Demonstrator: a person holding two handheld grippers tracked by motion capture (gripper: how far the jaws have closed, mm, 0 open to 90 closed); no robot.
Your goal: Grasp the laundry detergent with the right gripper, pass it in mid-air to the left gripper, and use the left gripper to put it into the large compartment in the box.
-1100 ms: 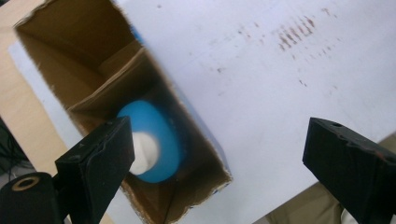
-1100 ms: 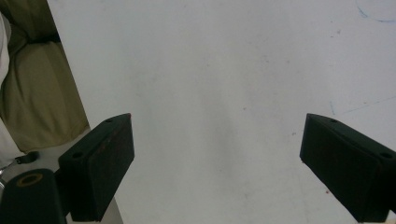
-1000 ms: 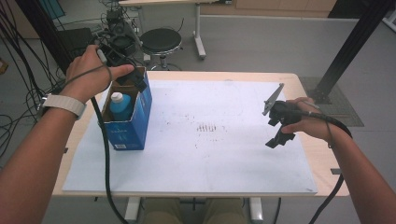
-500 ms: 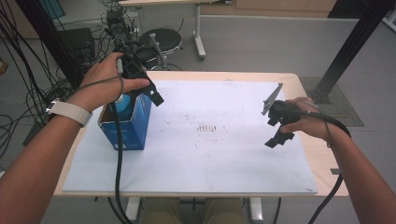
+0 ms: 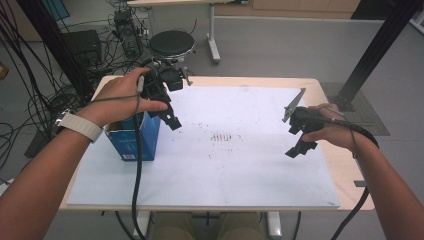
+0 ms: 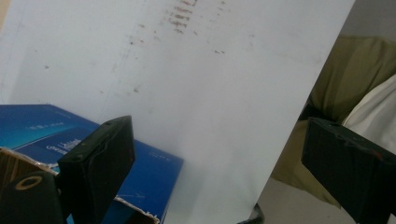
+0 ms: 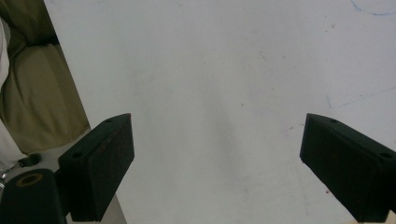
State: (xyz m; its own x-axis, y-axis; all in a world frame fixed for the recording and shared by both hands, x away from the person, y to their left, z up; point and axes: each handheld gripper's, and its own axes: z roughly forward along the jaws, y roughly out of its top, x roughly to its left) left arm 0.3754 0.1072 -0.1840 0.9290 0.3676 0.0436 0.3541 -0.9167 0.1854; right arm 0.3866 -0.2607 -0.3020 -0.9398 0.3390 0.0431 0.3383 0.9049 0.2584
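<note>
Since a second ago the left gripper (image 5: 167,107) has come off the top of the blue box (image 5: 135,140) and swung toward the middle of the table, so it now hangs beside the box's upper right edge with its jaws spread wide and nothing between them. From the left gripper view the box's torn cardboard rim (image 6: 133,205) lies just behind the left-hand jaw, and the white sheet (image 6: 210,93) stretches away beyond. The bottle with the blue cap that showed inside the box a second ago is now hidden under the left hand (image 5: 125,95). Over on the far side the right gripper (image 5: 300,137) has kept its place above the sheet, jaws likewise released and empty, well apart from the box.

Nothing lies between the two grippers except a cluster of small brown marks (image 5: 225,136) on the sheet. The box stands upright on the sheet's left part, near the table's left edge. That sheet covers most of a pale wooden table (image 5: 345,170). Behind the table a round black stool (image 5: 171,44) sits on a grey floor, with tangled black cables (image 5: 45,95) and dark equipment at the left and a black post (image 5: 375,50) slanting up at the right.
</note>
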